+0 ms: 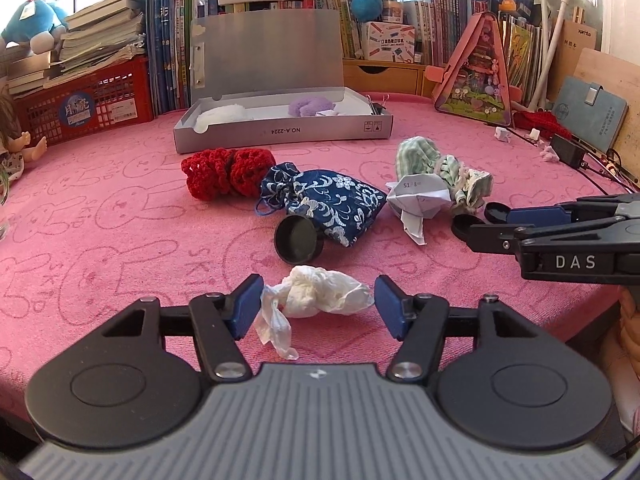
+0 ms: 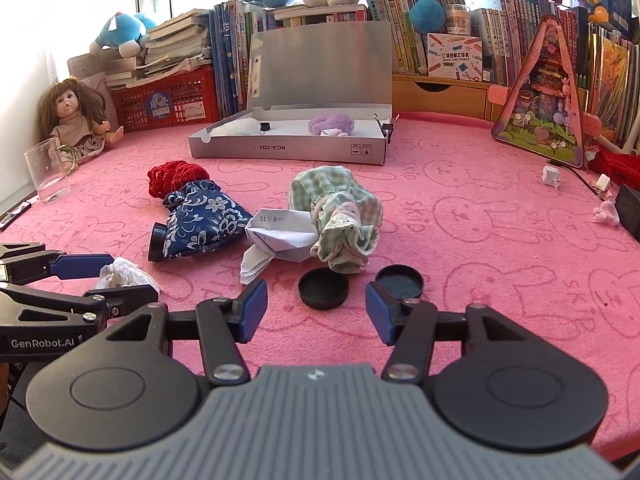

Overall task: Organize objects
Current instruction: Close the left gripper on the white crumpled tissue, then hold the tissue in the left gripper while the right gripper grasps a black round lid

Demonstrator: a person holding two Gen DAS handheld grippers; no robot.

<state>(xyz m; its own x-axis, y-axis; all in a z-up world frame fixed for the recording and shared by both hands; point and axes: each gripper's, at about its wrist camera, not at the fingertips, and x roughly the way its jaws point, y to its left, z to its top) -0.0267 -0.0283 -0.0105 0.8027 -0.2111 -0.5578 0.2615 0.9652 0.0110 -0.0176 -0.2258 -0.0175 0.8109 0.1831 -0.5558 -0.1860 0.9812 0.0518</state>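
A crumpled white tissue point(image 1: 320, 294) lies on the pink cloth between the open fingers of my left gripper point(image 1: 316, 306), which touches it on the left side without closing. It also shows in the right wrist view point(image 2: 122, 276). My right gripper point(image 2: 316, 308) is open and empty, with two black round lids point(image 2: 324, 288) point(image 2: 399, 282) just ahead. Beyond lie a blue floral pouch point(image 1: 332, 200), a black cap point(image 1: 296, 242), a red knitted piece point(image 1: 228, 172), a folded paper point(image 1: 416, 196) and a green checked cloth point(image 1: 436, 168). An open grey box point(image 1: 280, 132) stands further back.
Books, red crates point(image 1: 88, 100) and plush toys line the back. A doll point(image 2: 74, 120) and a clear glass point(image 2: 48, 172) stand at the left. A pink triangular toy case point(image 2: 548, 100), a black adapter point(image 1: 566, 152) with cable and small white bits are at the right.
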